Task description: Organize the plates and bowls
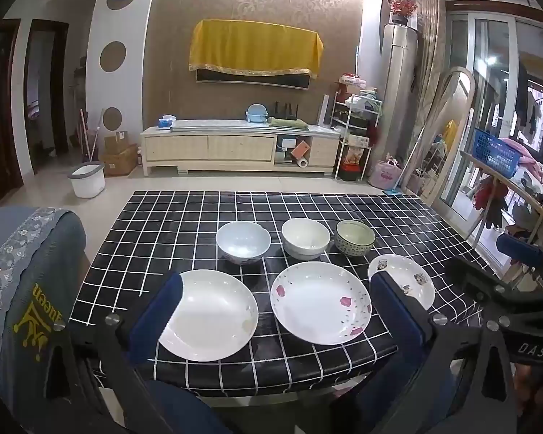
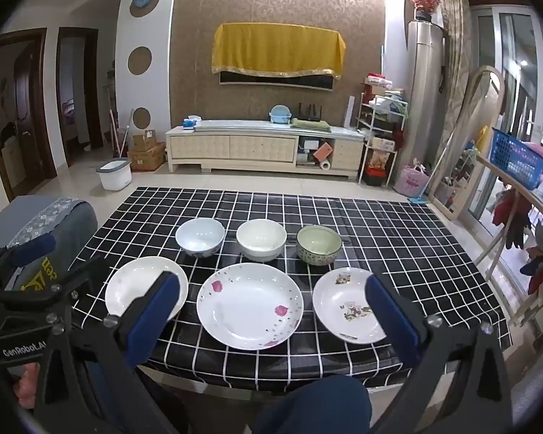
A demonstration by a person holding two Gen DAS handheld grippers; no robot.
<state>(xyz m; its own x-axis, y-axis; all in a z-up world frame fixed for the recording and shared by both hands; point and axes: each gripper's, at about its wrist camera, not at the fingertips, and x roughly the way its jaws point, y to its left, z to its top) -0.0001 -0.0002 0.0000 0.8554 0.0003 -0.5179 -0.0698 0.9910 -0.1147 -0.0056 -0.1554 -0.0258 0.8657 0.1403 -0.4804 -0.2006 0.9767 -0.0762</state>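
On a table [image 2: 398,238] under a black cloth with a white grid stand two rows of dishes: three bowls behind, three plates in front.

In the right wrist view, from left to right: the left gripper [image 2: 29,264] shows at the left edge, black with blue pads, over a grey armchair [image 2: 76,213]. Next comes the plain plate [image 2: 134,285], left of centre, partly behind the right gripper's left finger. Behind it stands the pale blue bowl [image 2: 200,237]. At lower centre lies the petal plate [image 2: 249,305], white with pink petals, and behind it the white bowl [image 2: 261,239]. To the right stands the green bowl [image 2: 319,245] with a patterned outside, and in front of it the picture plate [image 2: 344,303], its right edge hidden by the other finger. The right gripper [image 2: 271,307] is above the near table edge, fingers spread wide with nothing between the pads.

In the left wrist view the left gripper [image 1: 277,305] also stands wide apart and empty. Its left finger overlaps the plain plate [image 1: 213,314], its right finger covers part of the picture plate [image 1: 412,275], and the petal plate [image 1: 320,302] lies between. The right gripper [image 1: 517,267] shows at the right edge.

The dishes do not touch one another, except that the white and green bowls sit just beside each other.
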